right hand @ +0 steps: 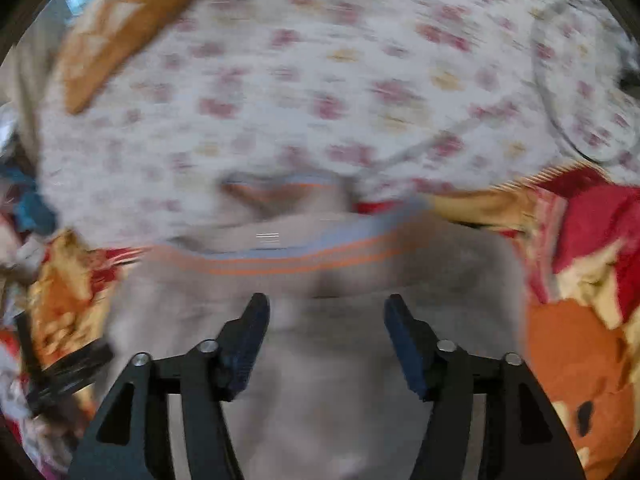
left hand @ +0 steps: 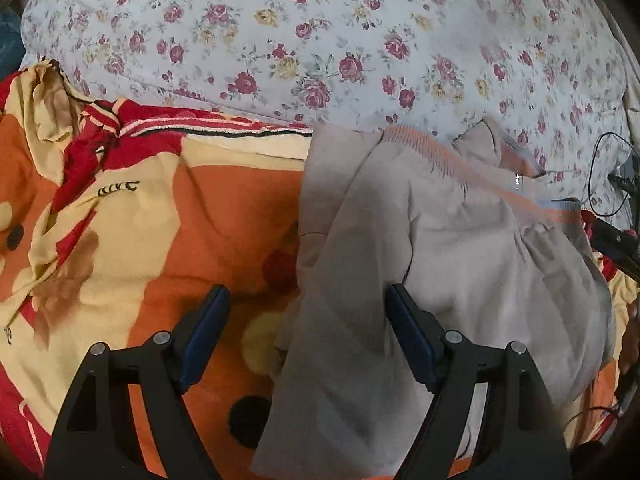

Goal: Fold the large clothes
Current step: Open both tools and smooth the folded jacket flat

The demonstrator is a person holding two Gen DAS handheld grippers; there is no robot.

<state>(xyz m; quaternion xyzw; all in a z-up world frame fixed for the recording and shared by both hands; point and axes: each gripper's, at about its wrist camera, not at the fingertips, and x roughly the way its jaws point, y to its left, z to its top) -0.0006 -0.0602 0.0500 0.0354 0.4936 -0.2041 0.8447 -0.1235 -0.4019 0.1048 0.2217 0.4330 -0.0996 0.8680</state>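
We hold our left gripper point(left hand: 308, 300) with its jaws spread wide and nothing pinched between them, poised over the left edge of the beige garment point(left hand: 460, 264). The garment lies crumpled on the orange, red and cream blanket point(left hand: 160, 216), its top reaching the floral sheet point(left hand: 320, 40) behind. It is a soft, pale grey-beige knit with a ribbed band striped in orange and light blue along its far edge, and its cloth is bunched into loose folds, one flap lapped over another. Our right gripper point(right hand: 326, 306) also stands wide open and empty, hovering above the middle of the same garment point(right hand: 320, 360), whose striped band runs across just beyond the fingertips; that view is blurred.
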